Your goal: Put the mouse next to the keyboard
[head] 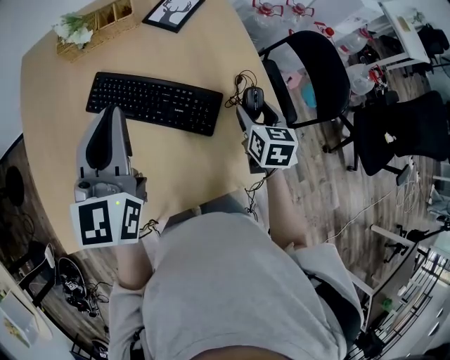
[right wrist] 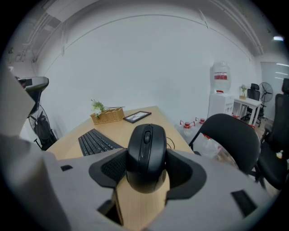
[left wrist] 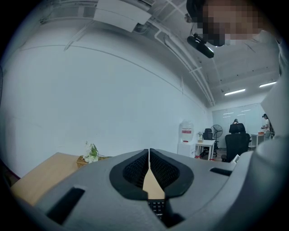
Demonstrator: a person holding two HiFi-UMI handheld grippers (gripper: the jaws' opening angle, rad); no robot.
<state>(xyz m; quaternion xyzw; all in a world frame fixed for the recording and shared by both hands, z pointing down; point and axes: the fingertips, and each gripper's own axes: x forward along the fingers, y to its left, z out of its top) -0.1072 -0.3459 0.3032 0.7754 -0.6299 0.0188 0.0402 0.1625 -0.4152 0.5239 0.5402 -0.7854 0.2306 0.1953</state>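
**One mouse gripped, just off the keyboard's right end**

There were two tongs, one mouse, one keyboard, one basket and one picture frame.

On the near side of the keyboard (head: 155, 103), over the table (head: 176, 169), the left tongs (head: 112, 114) were clenched on nothing, with their tips at the keyboard's near edge. The right tongs (head: 247, 112) were clamped on the black mouse (head: 254, 99), just beyond the keyboard's right end and near the table's edge. The mouse's coiled cable (head: 238, 83) lay beside that same end. Whether the mouse touched the table could not be told.

Beyond the keyboard's far left corner sat the wicker basket (head: 105, 24), holding a sprig of white flowers (head: 74, 28). The picture frame (head: 172, 13) lay to the right of the basket.

Only the right gripper view showed both pads pressed against the mouse's sides; in the head view the marker cube hid them. The left gripper view showed the two pads meeting at their tips, with a sliver of keyboard below. Farthest off in it, across the room, stood a water dispenser (left wrist: 186, 135), which the head view lacked.
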